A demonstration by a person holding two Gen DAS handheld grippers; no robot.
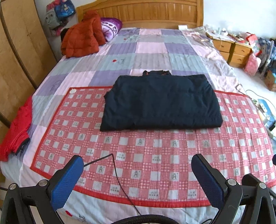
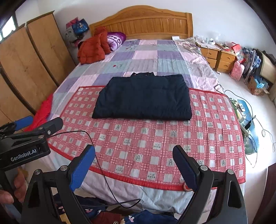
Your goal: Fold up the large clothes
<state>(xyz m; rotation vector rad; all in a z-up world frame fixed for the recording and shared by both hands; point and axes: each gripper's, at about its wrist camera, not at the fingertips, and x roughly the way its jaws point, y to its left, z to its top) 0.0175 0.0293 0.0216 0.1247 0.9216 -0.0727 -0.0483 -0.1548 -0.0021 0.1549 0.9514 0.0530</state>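
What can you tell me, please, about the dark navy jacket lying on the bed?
The dark navy jacket looks padded or quilted and is folded into a neat, roughly rectangular bundle, its collar at the end nearer the headboard. It lies flat, mostly on the red checked mat, with the collar end reaching onto the patchwork quilt. Neither gripper touches it.

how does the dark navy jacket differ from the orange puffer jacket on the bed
The dark navy jacket is folded into a flat rectangle; the orange puffer jacket sits in a loose, unfolded heap. The navy one lies mid-bed, partly on the red checked mat; the orange one is up by the headboard, beside a purple pillow. Both are padded and rest on the bed, touched by neither gripper.
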